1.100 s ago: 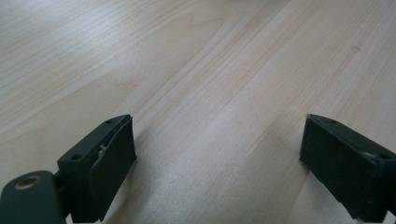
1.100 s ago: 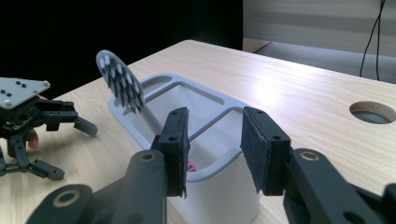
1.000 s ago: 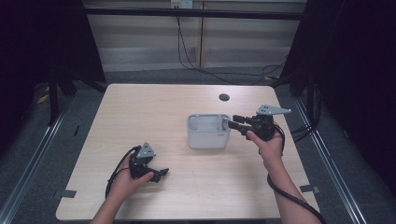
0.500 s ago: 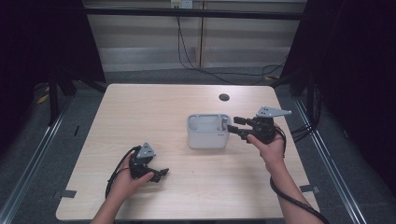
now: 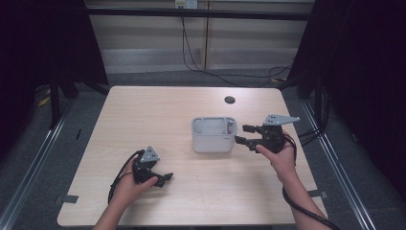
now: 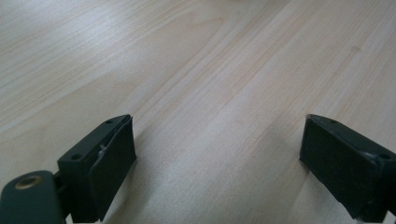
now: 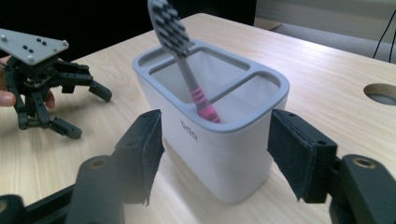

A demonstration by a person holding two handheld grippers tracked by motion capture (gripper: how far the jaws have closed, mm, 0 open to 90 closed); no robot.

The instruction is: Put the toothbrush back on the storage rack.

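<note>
Spreading since the earlier frame, the right tool (image 7: 215,154) has just let its jaws widen, released around the white holder (image 5: 214,135) near the counter's (image 5: 143,110) middle; a careless withdrawal could tip its toothbrush (image 7: 180,56). Left tool (image 5: 163,178) rests released.

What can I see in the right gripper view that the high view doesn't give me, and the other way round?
Right gripper view: a toothbrush with grey bristles and a pink neck, tilted in the holder, and small lettering on the holder's wall. High view: the whole table, its round hole, and the person's forearms. Shared: the holder and the left gripper, its fingers apart.
</note>
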